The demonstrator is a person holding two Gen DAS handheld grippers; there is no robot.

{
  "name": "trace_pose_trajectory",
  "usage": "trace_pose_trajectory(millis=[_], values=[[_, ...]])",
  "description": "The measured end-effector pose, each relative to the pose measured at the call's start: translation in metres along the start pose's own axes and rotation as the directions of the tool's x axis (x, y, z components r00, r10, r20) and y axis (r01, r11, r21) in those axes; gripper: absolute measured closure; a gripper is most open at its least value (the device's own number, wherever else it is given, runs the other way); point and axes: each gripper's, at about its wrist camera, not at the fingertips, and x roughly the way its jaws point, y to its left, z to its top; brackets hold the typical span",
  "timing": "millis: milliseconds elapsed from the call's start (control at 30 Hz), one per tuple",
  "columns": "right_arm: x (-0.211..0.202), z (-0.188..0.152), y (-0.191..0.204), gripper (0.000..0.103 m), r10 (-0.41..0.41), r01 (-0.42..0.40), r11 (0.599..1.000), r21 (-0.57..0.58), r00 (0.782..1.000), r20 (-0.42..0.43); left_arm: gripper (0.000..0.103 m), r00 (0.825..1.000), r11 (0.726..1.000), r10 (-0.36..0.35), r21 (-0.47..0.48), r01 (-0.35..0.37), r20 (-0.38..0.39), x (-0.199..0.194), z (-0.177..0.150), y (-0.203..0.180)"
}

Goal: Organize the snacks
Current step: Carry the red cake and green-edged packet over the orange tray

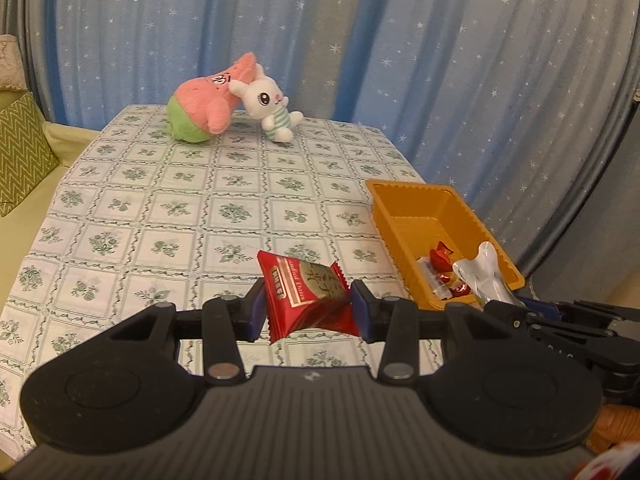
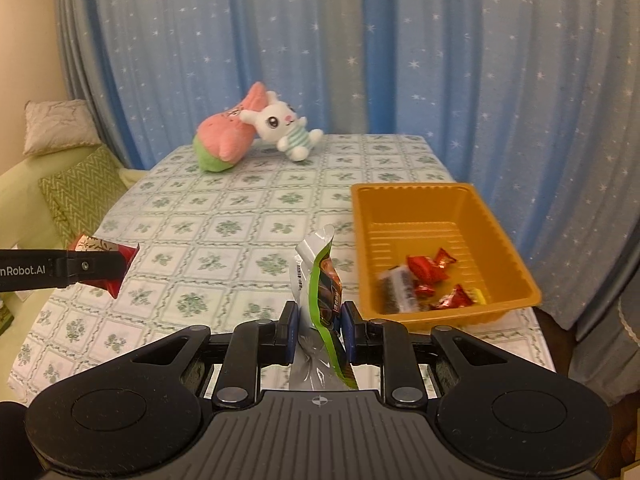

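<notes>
In the left wrist view, the left gripper (image 1: 308, 307) is clamped on a red candied-dates packet (image 1: 306, 294), its blue pads pressing both sides. The packet is held above the floral tablecloth (image 1: 160, 208); its long axis tilts, one crimped end pointing toward 11 o'clock and the other toward 5 o'clock. At 3 o'clock from it sits an orange plastic tray (image 1: 404, 216) near the table's right edge, holding red-wrapped candies (image 1: 440, 256) and a clear-wrapped snack. The right gripper enters at the lower right, its silver pouch end (image 1: 486, 272) rising over the tray's near corner. At 11 o'clock, at the far end of the table, a pink starfish plush (image 1: 208, 104) leans against a white bunny plush (image 1: 268, 108).

In the right wrist view, the right gripper (image 2: 318, 328) is closed tight on a silver and green snack pouch (image 2: 320, 280), which stands nearly upright, its long axis running 12 to 6 o'clock, top corner leaning slightly toward 1 o'clock. The tray (image 2: 400, 208) lies at 2 o'clock from the pouch, candies (image 2: 428, 274) gathered at its near end. The left gripper (image 2: 102, 266) comes in at 9 o'clock, gripping the red packet (image 2: 116, 260).
</notes>
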Motion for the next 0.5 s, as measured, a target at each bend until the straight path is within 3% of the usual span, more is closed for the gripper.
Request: trace_pose_trajectory(millis=[500], values=[[-0.012,0.004,-0.043,0.08,-0.049,0.049,0.998,0.046,0.999,0.01,0.064,0.998,0.997,-0.056,0.053,0.057,-0.021,0.021,0.007,-0.045]])
